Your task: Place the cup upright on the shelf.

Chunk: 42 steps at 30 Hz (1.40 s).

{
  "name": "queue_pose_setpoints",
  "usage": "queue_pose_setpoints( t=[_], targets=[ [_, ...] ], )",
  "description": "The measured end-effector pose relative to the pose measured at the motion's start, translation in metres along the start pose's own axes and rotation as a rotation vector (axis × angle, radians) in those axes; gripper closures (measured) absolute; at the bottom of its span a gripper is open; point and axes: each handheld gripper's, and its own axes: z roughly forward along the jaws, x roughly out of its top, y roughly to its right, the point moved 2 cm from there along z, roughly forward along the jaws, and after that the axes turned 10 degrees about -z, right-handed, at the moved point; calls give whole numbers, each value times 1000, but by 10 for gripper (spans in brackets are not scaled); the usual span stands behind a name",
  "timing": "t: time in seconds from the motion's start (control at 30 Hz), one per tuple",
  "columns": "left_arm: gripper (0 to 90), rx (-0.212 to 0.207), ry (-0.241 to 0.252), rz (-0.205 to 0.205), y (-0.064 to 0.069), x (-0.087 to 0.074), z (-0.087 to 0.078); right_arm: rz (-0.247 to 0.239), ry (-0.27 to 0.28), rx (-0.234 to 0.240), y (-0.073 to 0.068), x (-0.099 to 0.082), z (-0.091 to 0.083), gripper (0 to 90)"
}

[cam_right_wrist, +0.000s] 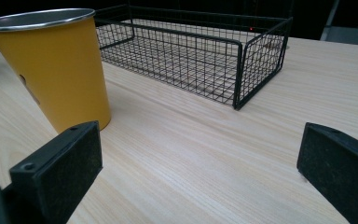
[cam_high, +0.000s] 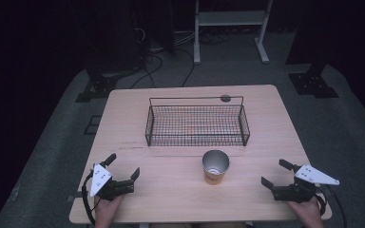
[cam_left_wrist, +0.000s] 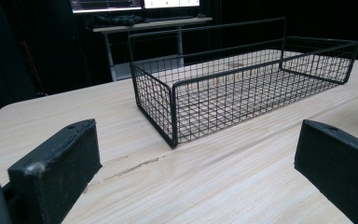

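Cup stands between both spread hand-held grippers.

Right gripper low over the table, both black jaws wide apart, nothing between them. Yellow cup upright at the upper left, with a shiny metal rim, standing on the light wood just beyond the left jaw. Black wire basket farther back, empty inside, near corner pointing toward the camera. Cup and basket near each other but not touching. Dark background behind the table edge.
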Motion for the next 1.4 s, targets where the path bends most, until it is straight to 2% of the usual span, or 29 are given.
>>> queue_pose_setpoints(
  t=[0.2, 0.43, 1.0, 1.4],
  targets=[
    [0, -1, 0, 2, 0, 0, 0, -3, -6, 11, -3, -1, 1, 0],
    [0, -6, 6, 3, 1, 0, -1, -31, -5, 32, -12, 7, 5, 0],
    [0, -3, 4, 8, 1, 0, -1, -95, 5, 120, -35, 26, 18, 0],
    [0, -2, 4, 7, 1, 0, -1, -119, -10, 169, -47, 30, 29, 0]
  ],
)
